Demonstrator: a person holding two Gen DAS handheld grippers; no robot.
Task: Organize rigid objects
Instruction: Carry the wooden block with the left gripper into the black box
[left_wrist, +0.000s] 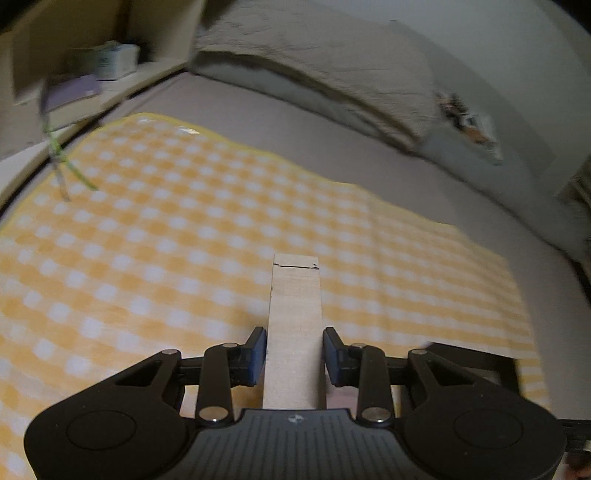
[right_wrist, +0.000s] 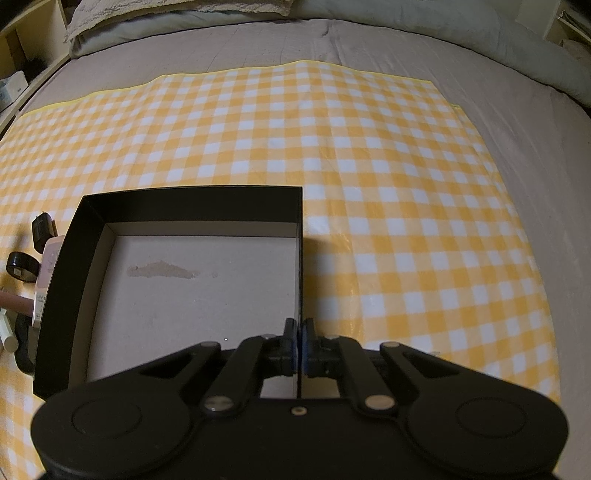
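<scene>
1. Left hand-held gripper clamps a wooden block raised above the checked cloth.
2. Right hand-held gripper pinches the black box by its right wall, on the bed.

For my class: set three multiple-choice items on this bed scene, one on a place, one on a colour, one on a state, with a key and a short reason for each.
1. Where does the right claw grip the black box?
A. on its right wall
B. on its far wall
C. on its floor

2. What colours is the checked cloth under the box?
A. blue and white
B. yellow and white
C. red and grey

3. What is the state of the left claw?
A. wide open on nothing
B. shut on a black cap
C. shut on a pale wooden block

Key: 1 A, its pads pinch the thin right wall. 2 B, the checks are yellow and white. 3 C, the block stands between its blue pads.
</scene>
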